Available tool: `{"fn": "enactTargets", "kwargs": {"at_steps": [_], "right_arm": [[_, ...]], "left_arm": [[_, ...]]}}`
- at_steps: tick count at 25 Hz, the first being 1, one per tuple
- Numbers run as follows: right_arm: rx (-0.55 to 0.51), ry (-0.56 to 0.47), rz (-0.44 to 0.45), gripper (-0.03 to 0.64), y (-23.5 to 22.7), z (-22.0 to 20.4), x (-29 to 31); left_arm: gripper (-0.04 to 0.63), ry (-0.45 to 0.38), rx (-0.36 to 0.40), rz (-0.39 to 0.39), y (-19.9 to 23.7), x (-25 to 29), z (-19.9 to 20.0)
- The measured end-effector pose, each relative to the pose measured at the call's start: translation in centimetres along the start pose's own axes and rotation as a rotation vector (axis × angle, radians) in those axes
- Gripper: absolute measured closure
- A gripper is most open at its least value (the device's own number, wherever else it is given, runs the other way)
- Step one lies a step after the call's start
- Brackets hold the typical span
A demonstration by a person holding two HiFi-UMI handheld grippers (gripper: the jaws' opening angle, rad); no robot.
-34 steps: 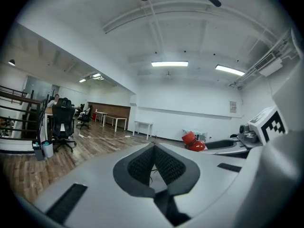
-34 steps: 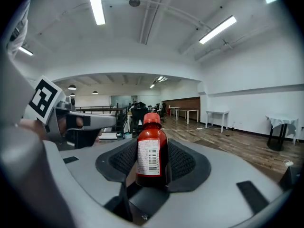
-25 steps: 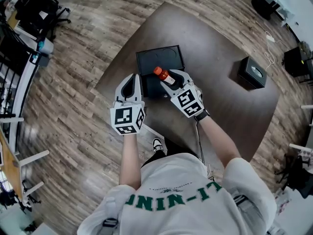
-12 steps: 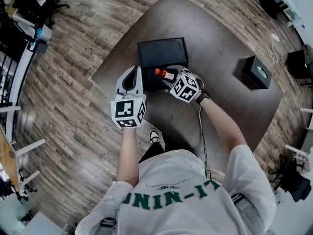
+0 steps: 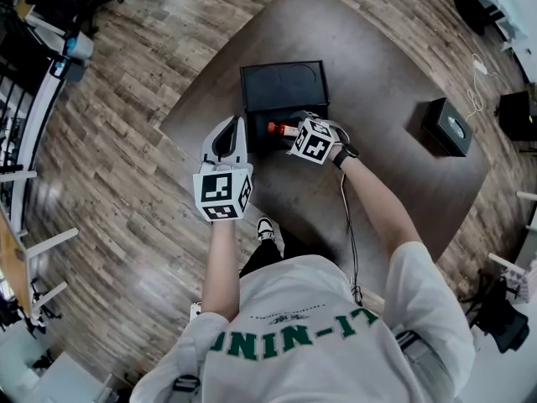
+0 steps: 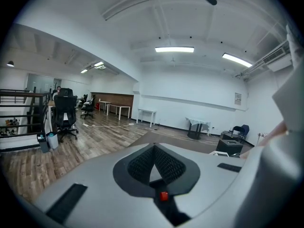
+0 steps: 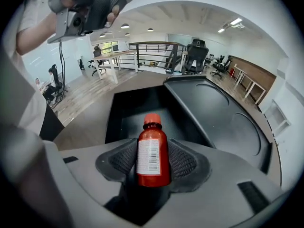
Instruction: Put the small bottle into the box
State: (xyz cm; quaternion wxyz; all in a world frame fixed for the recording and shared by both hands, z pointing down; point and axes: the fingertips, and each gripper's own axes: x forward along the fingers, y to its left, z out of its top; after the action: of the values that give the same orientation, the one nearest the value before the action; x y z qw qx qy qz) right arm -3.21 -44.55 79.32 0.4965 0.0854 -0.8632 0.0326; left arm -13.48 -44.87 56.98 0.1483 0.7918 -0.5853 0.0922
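The small bottle (image 7: 153, 156) has tipped down toward the box (image 5: 284, 85), clamped by the right gripper (image 5: 294, 133); left gripper (image 6: 154, 152) closed, empty

Person is wearing a white short-sleeved T-shirt (image 5: 310, 309), green block lettering (image 5: 289, 336) running across the back; grey straps (image 5: 186, 383) showing at the shoulders. Dark band (image 5: 345, 154) sitting on the right wrist, thin pale cable (image 5: 347, 225) trailing along that arm. Both the left gripper (image 5: 237, 124) and right gripper (image 5: 294, 132) are wearing white shells, each carrying a cube (image 5: 222, 193) of black-and-white square markers. Their pads (image 6: 140, 164) are showing dark grey and ribbed, small red stud (image 6: 163, 195) sitting below. White shoe (image 5: 268, 229) with dark trim
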Motion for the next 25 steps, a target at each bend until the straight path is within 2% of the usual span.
{"fn": "enactTargets", "kwargs": {"at_steps": [4,8,10,19,25], "right_arm": [[0.067,0.014,0.023,0.396,-0.3,-0.1,0.4],[0.084,0.035,-0.011,0.381,-0.5,-0.2,-0.2],[0.141,0.020,-0.022,0.374,-0.4,-0.3,-1.2],[0.389,-0.212,-0.129,0.379,0.1,1.5,-7.8],[0.526,-0.380,-0.264,0.400,0.9,3.1,-14.1]], "left_arm": [[0.584,0.007,0.000,0.008,0.2,-0.3,-0.4],[0.584,0.007,0.000,0.006,-0.1,-0.8,-0.4],[0.584,0.004,0.000,0.005,-0.3,-1.1,-0.2],[0.584,-0.018,0.007,-0.008,-1.3,-3.1,0.7],[0.584,-0.050,0.025,-0.020,-2.5,-5.1,2.1]]}}
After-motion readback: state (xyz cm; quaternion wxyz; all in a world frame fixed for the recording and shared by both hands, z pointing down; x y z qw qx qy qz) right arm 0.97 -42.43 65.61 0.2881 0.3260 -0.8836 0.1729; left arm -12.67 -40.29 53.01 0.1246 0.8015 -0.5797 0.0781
